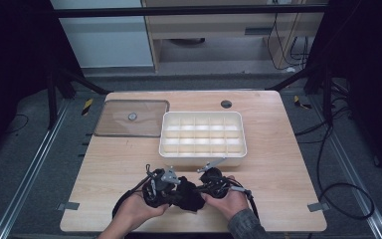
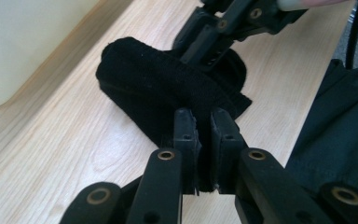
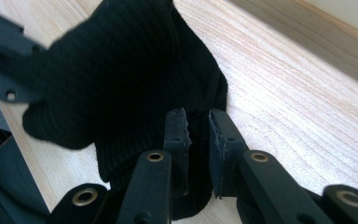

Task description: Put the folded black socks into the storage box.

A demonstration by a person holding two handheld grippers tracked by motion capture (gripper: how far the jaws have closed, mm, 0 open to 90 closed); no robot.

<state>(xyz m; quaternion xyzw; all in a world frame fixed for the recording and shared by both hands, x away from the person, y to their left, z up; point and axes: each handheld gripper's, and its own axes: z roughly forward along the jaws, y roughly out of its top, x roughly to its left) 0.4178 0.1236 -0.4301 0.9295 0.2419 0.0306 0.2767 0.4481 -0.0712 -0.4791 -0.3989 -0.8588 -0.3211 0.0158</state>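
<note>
A black knit cloth (image 1: 189, 197) lies bunched on the wooden table (image 1: 278, 169) near its front edge, between my two hands. My left gripper (image 2: 204, 114) is shut on one folded edge of the cloth (image 2: 144, 84), with the fabric pinched between its pads. From the opposite side, my right gripper (image 3: 198, 116) is shut on the cloth (image 3: 107, 70), a thick fold filling the narrow gap between its jaws. In the high view the left gripper (image 1: 171, 185) and right gripper (image 1: 200, 187) point at each other, almost touching over the cloth.
A white tray (image 1: 203, 115) with several compartments stands just behind the grippers, mid-table. A clear lid (image 1: 132, 118) with a small knob lies flat at the back left. The person's dark sleeve (image 2: 345, 126) is close beside the cloth.
</note>
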